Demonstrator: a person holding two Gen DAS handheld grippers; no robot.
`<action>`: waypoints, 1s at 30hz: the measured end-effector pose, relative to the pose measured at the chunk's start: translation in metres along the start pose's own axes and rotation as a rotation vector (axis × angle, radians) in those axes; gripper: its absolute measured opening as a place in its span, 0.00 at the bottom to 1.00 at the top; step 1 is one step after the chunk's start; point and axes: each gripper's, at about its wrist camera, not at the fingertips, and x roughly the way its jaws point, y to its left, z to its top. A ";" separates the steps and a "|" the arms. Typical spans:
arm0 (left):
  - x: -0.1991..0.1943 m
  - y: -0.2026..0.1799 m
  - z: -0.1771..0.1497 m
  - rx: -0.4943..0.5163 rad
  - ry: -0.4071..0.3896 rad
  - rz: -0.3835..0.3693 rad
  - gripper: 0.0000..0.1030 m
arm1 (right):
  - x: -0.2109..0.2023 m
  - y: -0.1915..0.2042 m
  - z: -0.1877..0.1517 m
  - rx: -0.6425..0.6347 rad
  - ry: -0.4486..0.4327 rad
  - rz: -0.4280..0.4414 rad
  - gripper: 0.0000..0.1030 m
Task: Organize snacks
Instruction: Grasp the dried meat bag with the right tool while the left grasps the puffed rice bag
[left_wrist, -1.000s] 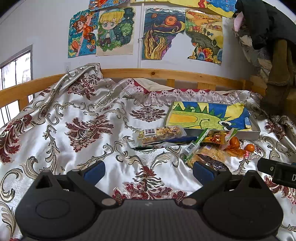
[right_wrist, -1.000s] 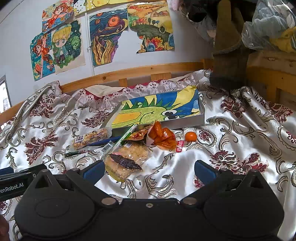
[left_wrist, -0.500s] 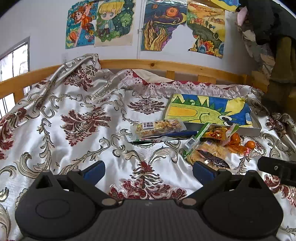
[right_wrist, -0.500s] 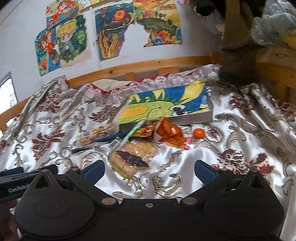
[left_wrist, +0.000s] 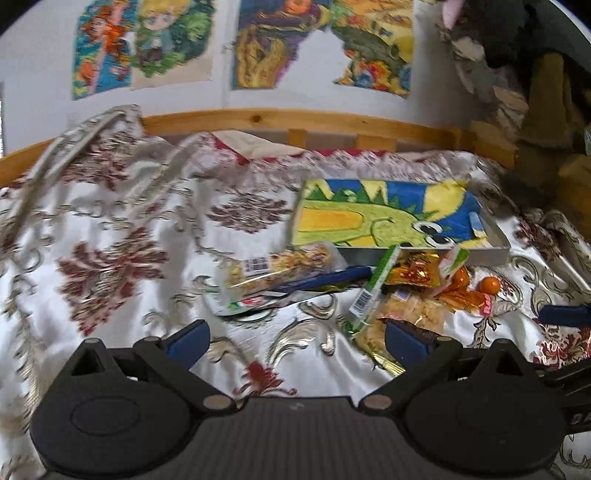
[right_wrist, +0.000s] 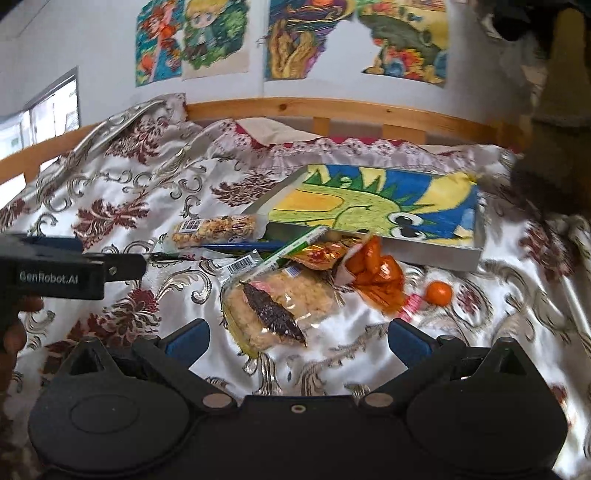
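A pile of snacks lies on the patterned bed cover in front of a shallow box (left_wrist: 496, 254) (right_wrist: 436, 253) lined with a dinosaur drawing. The pile holds a nut bar (left_wrist: 284, 264) (right_wrist: 216, 230), a clear rice-cracker pack (left_wrist: 410, 317) (right_wrist: 280, 308), an orange wrapped pack (left_wrist: 456, 288) (right_wrist: 376, 278), a green-white stick pack (left_wrist: 373, 288) (right_wrist: 295, 243) and a small orange ball (left_wrist: 489, 284) (right_wrist: 439, 292). My left gripper (left_wrist: 295, 341) is open and empty, just short of the nut bar. My right gripper (right_wrist: 297, 341) is open and empty, with the cracker pack between its fingertips' line.
A wooden bed rail (left_wrist: 295, 118) (right_wrist: 332, 107) runs behind the box, with drawings on the wall above. Clothes and bags hang at the right (left_wrist: 535, 74). The left gripper's body (right_wrist: 55, 266) shows at the left of the right wrist view.
Both grippers have moved forward toward the snack pile, so the snacks look larger and nearer. Both stay open and empty.
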 end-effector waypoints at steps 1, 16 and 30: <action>0.006 0.000 0.001 0.007 0.009 -0.017 1.00 | 0.006 0.001 0.001 -0.016 -0.004 0.010 0.99; 0.061 0.014 0.005 0.086 0.011 -0.026 1.00 | 0.092 0.013 0.005 -0.194 0.062 0.111 0.71; 0.067 0.015 -0.002 0.027 0.024 -0.106 1.00 | 0.080 0.002 0.003 -0.083 0.124 0.101 0.49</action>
